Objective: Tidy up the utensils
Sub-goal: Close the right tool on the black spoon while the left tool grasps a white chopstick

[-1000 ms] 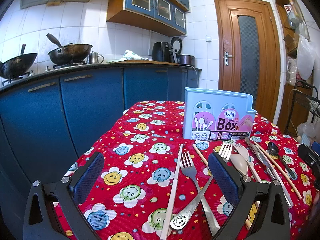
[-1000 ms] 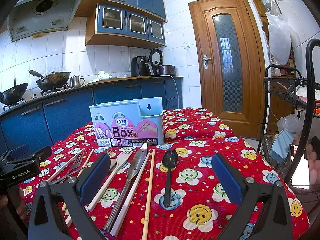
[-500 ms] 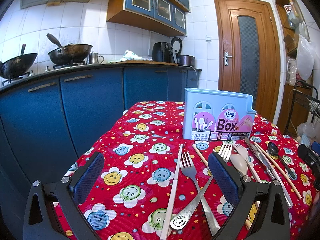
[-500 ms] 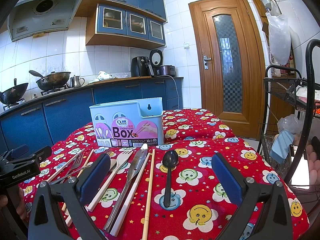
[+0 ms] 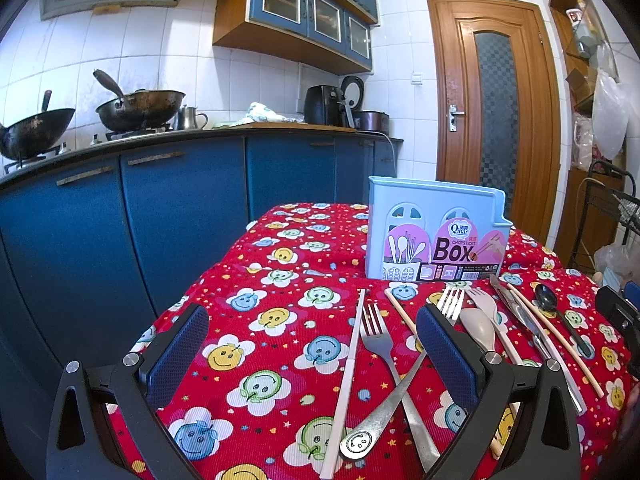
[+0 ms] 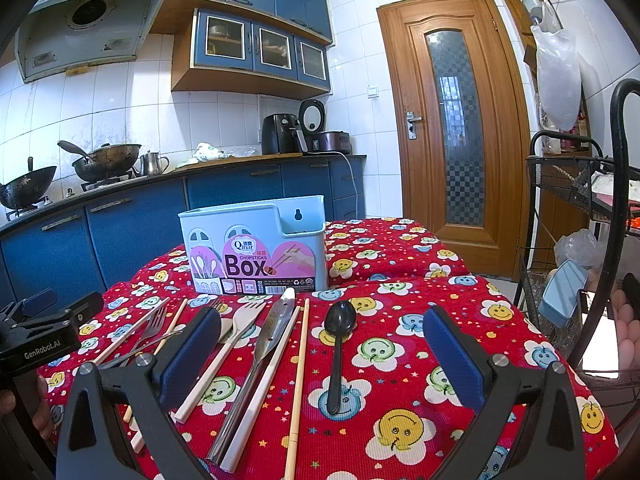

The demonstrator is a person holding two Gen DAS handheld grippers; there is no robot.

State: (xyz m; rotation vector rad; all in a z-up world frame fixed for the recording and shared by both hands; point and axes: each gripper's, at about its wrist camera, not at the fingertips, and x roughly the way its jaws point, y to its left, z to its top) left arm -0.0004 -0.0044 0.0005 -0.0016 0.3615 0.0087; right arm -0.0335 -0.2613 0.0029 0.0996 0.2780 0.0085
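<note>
Grippers: left gripper (image 5: 312, 354) and right gripper (image 6: 322, 354) both gape wide, holding nothing.
Utensils: black spoon (image 6: 338, 346) lies between right fingers; chopsticks box (image 6: 256, 254) behind.
Advice: descend, pinch handle mid-length.

Counter under a red smiley-flower cloth (image 6: 400, 344), pale blue chopsticks box (image 6: 256, 248) upright at the back, in front a row of two crossed metal forks (image 5: 384, 356), beige spoon (image 5: 478, 326), beige fork (image 6: 224, 356), metal knife (image 6: 264, 348), chopsticks (image 6: 298, 380), black spoon (image 6: 338, 344)
</note>
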